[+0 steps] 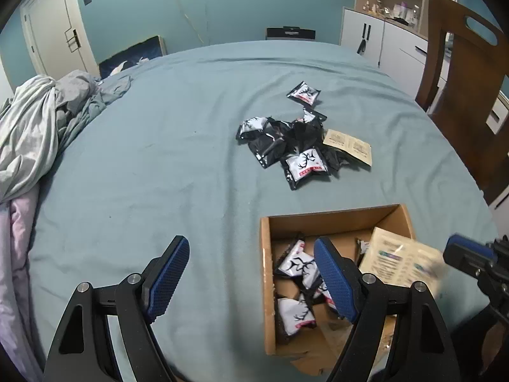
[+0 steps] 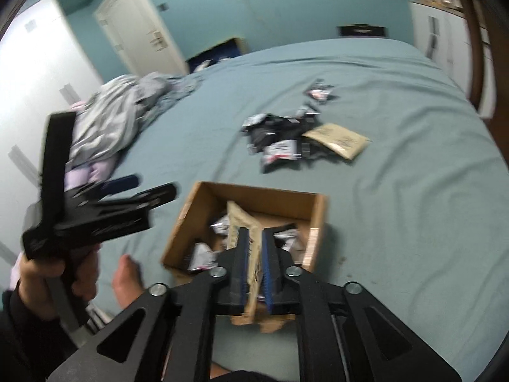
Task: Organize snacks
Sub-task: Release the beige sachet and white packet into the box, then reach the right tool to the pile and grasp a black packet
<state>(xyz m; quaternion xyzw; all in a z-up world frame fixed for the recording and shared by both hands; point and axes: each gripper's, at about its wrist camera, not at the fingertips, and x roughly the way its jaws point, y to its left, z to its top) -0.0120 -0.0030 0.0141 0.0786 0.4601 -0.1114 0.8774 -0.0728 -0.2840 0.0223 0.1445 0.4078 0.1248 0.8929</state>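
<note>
A cardboard box (image 1: 334,215) (image 2: 254,194) sits on the blue-green bed near me, holding several black-and-white snack packets (image 1: 296,264). My right gripper (image 2: 254,238) is shut on a tan paper snack pouch (image 2: 237,222) and holds it over the box; the pouch also shows in the left wrist view (image 1: 400,259). My left gripper (image 1: 251,254) is open and empty, just left of the box. A pile of black-and-white packets (image 1: 286,143) (image 2: 280,140) with another tan pouch (image 1: 348,145) (image 2: 338,138) lies farther out on the bed.
Crumpled grey bedding (image 1: 35,121) lies at the bed's left. A wooden chair (image 1: 461,73) stands at the right edge. White cabinets (image 1: 375,35) and a door (image 1: 54,28) are behind the bed.
</note>
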